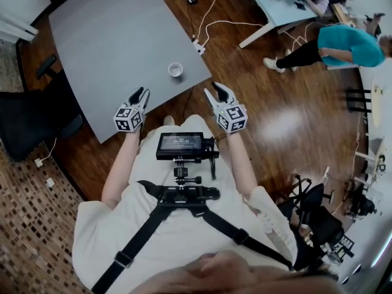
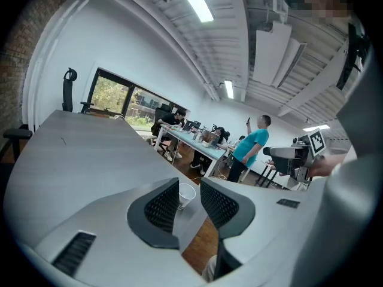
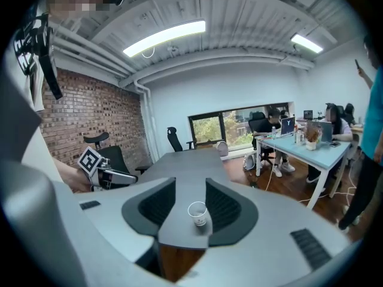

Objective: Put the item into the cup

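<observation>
L gripper [image 1: 142, 92], R gripper [image 1: 214, 89] jaws apart; cup [image 2: 187, 194] partly behind L jaw.

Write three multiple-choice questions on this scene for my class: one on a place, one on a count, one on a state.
1. Where is the cup?
A. On the grey table, near its corner.
B. On a shelf.
C. Inside a drawer.

2. How many cups stand on the table?
A. Three.
B. One.
C. Two.

3. How do the jaws of the left gripper stand?
A. Shut on the cup.
B. Shut together.
C. Apart, holding nothing.

Answers:
1 A, the head view shows it on the tabletop.
2 B, only one white cup shows there.
3 C, the left gripper view shows its jaws apart, with the cup standing beyond them on the table.
</observation>
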`<move>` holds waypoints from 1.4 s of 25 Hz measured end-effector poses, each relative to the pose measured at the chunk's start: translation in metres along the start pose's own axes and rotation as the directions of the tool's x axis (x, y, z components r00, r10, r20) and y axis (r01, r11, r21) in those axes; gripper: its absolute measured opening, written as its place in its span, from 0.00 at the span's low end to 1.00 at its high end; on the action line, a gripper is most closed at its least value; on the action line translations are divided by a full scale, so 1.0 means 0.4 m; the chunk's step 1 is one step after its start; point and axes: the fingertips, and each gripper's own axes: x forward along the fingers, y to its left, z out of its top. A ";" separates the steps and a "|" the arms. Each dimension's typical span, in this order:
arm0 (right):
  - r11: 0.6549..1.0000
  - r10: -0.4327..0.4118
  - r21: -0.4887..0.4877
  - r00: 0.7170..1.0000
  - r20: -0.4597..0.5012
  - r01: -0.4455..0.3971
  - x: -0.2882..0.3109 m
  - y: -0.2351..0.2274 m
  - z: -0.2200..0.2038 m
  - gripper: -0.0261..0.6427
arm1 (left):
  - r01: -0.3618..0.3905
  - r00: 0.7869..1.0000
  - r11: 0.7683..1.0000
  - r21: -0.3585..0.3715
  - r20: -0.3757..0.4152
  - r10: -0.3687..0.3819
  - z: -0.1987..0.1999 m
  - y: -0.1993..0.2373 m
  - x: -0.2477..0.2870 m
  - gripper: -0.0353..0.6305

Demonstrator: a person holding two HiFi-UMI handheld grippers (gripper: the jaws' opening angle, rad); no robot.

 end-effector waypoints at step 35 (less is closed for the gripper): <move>1.000 0.006 -0.007 1.000 -0.005 -0.006 -0.088 -0.043 -0.017 0.30 | -0.019 0.999 0.999 0.027 -0.032 0.020 -0.046 -0.170 0.011 0.22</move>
